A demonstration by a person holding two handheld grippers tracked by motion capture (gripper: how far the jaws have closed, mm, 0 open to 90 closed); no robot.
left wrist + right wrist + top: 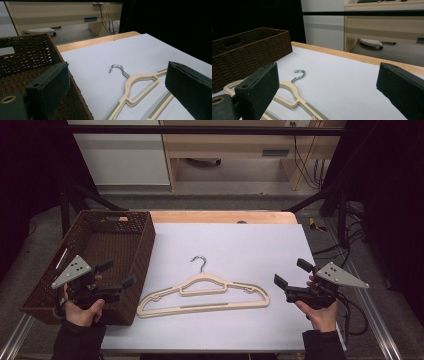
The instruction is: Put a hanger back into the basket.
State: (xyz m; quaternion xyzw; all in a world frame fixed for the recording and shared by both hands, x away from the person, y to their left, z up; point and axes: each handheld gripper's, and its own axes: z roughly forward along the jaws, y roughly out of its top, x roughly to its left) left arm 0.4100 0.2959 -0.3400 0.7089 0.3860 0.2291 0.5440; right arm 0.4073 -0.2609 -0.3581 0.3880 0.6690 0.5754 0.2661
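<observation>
A cream plastic hanger (202, 294) with a metal hook (200, 263) lies flat on the white sheet (240, 245) in the middle of the table. My left gripper (119, 274) hovers over the near right corner of the brown wicker basket (100, 240), open, nothing between its jaws. My right gripper (292, 272) is held at the sheet's right side, open and empty, apart from the hanger's right end. In the left gripper view the hanger (140, 87) lies ahead between the jaws. In the right gripper view the hanger (294, 96) lies low and to the left, the basket (249, 52) beyond it.
The basket stands along the table's left edge and looks empty. A wooden table edge (220, 216) runs behind the sheet. Black frame bars (200, 130) cross overhead at the back. Cables (355, 312) trail at the right side.
</observation>
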